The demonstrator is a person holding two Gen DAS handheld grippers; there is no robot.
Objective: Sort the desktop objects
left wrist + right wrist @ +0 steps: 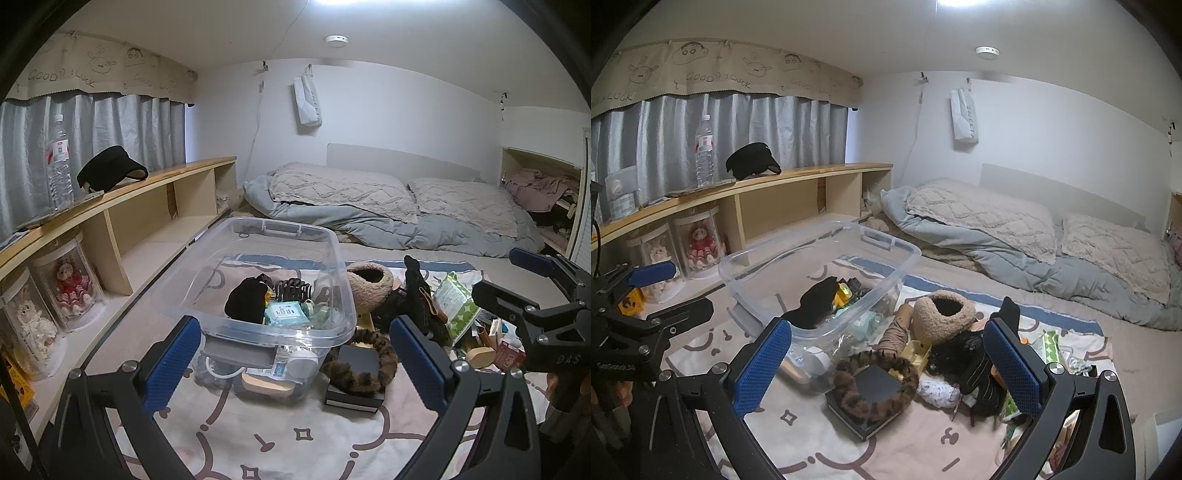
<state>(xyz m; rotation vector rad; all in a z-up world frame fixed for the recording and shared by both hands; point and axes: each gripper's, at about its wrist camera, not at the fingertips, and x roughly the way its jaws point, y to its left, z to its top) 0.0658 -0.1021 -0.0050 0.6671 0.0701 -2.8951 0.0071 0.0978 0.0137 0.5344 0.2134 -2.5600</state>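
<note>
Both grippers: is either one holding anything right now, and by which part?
Nothing is held. The left gripper and the right gripper are both open and empty, above the clear bin and the clutter.

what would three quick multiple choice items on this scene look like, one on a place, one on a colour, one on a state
1. Where does the furry brown scrunchie lie?
A on the black box
B in the bin
C on the shelf

2. What colour are the gripper pads?
A red
B blue
C green

3. How does the left gripper stand?
A shut on a sock
B open, holding nothing
C shut on the box

Answers: 1 A, it rings the black box beside the clear bin. 2 B, both pads are blue. 3 B, its fingers stand wide apart and empty.
</note>
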